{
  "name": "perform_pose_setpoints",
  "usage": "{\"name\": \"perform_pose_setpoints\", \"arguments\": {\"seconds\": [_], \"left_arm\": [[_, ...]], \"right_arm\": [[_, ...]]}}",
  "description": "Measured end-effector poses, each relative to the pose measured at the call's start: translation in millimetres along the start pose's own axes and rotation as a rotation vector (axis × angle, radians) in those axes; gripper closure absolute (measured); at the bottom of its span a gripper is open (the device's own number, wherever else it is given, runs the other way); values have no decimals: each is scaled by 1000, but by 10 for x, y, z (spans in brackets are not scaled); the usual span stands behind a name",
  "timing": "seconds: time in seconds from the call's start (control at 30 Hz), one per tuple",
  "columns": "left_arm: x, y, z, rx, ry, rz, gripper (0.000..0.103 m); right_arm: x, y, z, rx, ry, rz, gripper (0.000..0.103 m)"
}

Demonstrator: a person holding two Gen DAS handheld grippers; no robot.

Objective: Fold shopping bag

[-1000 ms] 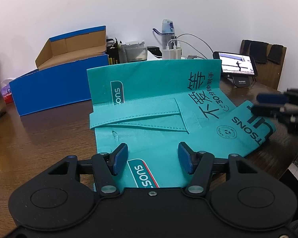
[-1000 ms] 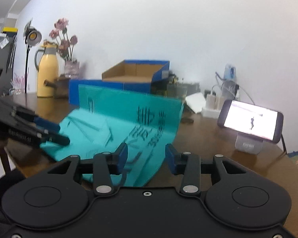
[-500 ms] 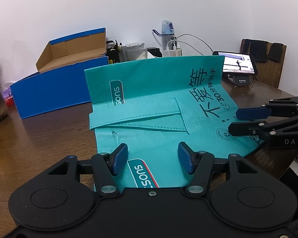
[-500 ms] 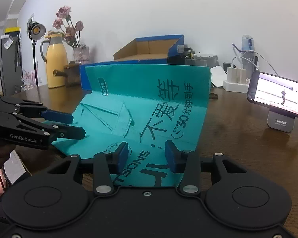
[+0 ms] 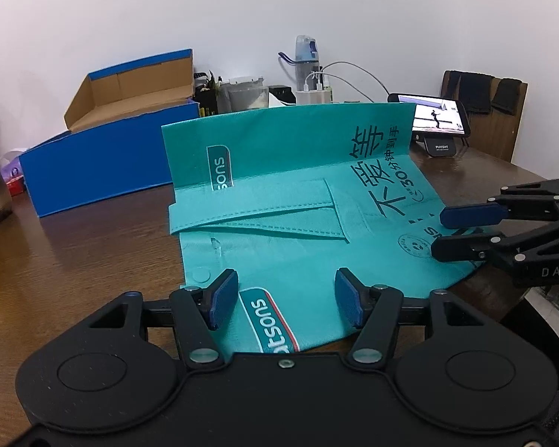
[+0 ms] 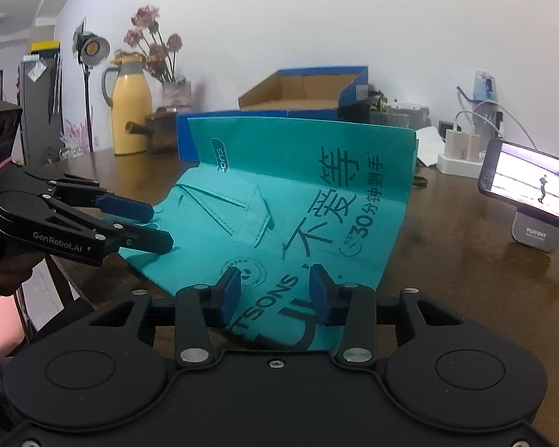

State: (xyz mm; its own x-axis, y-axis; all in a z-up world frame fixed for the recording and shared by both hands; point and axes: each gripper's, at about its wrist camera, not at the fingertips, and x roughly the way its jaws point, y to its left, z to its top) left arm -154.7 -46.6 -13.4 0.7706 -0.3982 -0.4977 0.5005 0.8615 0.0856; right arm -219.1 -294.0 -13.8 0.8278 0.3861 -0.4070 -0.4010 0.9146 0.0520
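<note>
My left tool (image 5: 286, 300) fills the bottom of its frame, blue pads spread wide, holding nothing; its body hides the near hem of the teal non-woven shopping bag (image 5: 279, 223). My right tool (image 6: 274, 292) also gapes empty over the near edge, cutting off the printed logo. The bag lies flat on the wooden counter (image 5: 74, 260), its long axis running left to right, far panel creased upright. Behind it at upper left stands a blue cardboard box (image 5: 104, 156).
</note>
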Motion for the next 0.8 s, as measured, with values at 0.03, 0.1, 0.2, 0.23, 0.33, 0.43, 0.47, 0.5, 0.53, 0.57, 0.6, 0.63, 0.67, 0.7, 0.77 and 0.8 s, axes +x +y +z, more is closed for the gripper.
{"name": "perform_pose_setpoints", "arguments": {"seconds": [0.03,0.1,0.2,0.23,0.33,0.43,0.47,0.5,0.53,0.57,0.6,0.63,0.67,0.7,0.77,0.8], "left_arm": [[18,19,24,-5,11,-7,43],[35,51,47,-9,26,-22,42],[62,109,61,14,30,-40,34],[78,141,64,17,30,-45,27],[117,224,68,19,33,-73,21],[70,220,49,24,42,-93,21],[26,208,24,22,44,-103,21],[-28,192,-3,21,47,-114,21],[-83,169,-30,24,50,-123,21],[-144,144,-61,30,53,-128,21],[-208,118,-94,36,54,-132,21],[-256,104,-117,38,56,-136,21],[-296,96,-137,37,59,-139,21],[-336,88,-157,36,62,-143,21],[-353,82,-162,39,65,-147,21],[-356,80,-161,41,66,-149,21]], "right_arm": [[25,-21,47,0,13,-5,60],[96,-62,138,-6,38,-35,60],[182,-131,93,29,19,-40,58],[184,-171,75,63,12,-24,57],[187,-210,126,89,51,-2,57],[136,-198,164,82,104,30,57],[102,-190,160,80,117,46,57],[57,-171,144,75,124,60,57],[8,-144,117,70,125,70,57],[-37,-117,86,69,123,78,57],[-90,-87,54,68,119,86,57],[-141,-65,21,60,111,100,57],[-183,-57,-11,45,99,124,56],[-224,-50,-43,31,88,147,54],[-301,-19,-112,-34,61,207,39],[-333,3,-137,-72,57,237,36]]}}
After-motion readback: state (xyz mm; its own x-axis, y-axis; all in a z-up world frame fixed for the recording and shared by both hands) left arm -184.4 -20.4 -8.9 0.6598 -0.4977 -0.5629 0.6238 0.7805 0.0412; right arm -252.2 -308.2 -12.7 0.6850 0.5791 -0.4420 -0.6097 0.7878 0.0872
